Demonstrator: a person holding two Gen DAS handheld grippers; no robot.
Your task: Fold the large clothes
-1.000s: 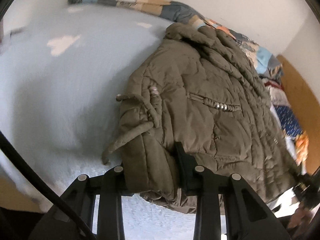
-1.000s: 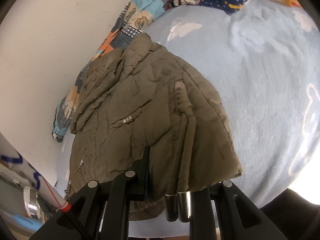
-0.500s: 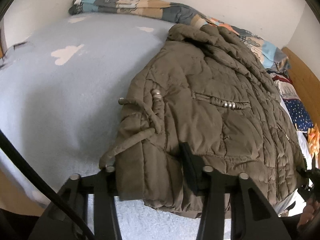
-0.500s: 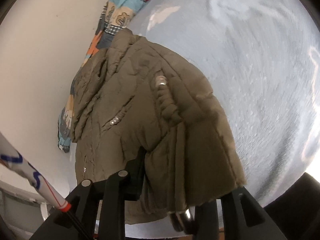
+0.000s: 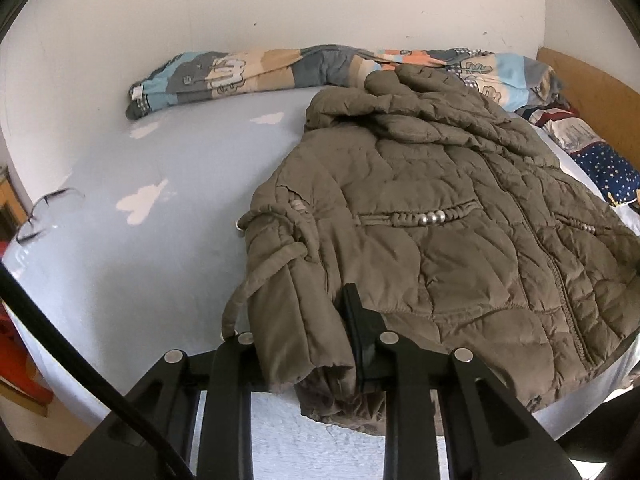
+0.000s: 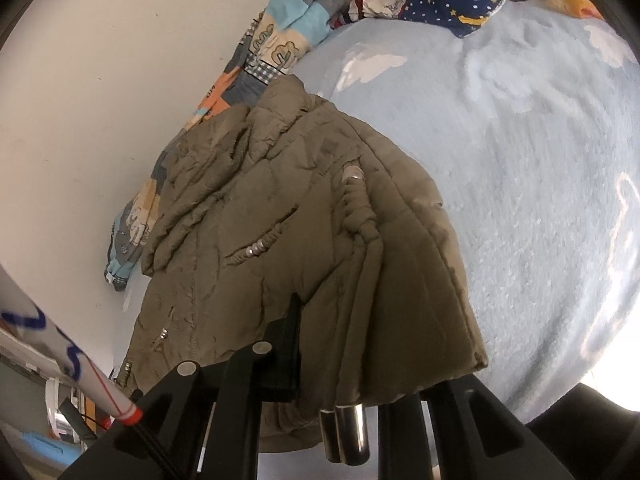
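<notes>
Jacket [image 5: 432, 216] is lying spread on the bed [image 5: 120, 280], collar toward the wall. Left gripper [image 5: 308, 344] is pinching the hem corner on its side, and right gripper [image 6: 340, 352] is clamping the opposite hem corner, metal cord ends [image 6: 346, 434] dangling beside it. Quilted padding is likely making it bulky, soft and springy, its shell possibly slick, so thick hem edges are probably giving the surest hold.

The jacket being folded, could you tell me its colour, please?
Olive-brown quilted jacket, clearest in the left wrist view.
</notes>
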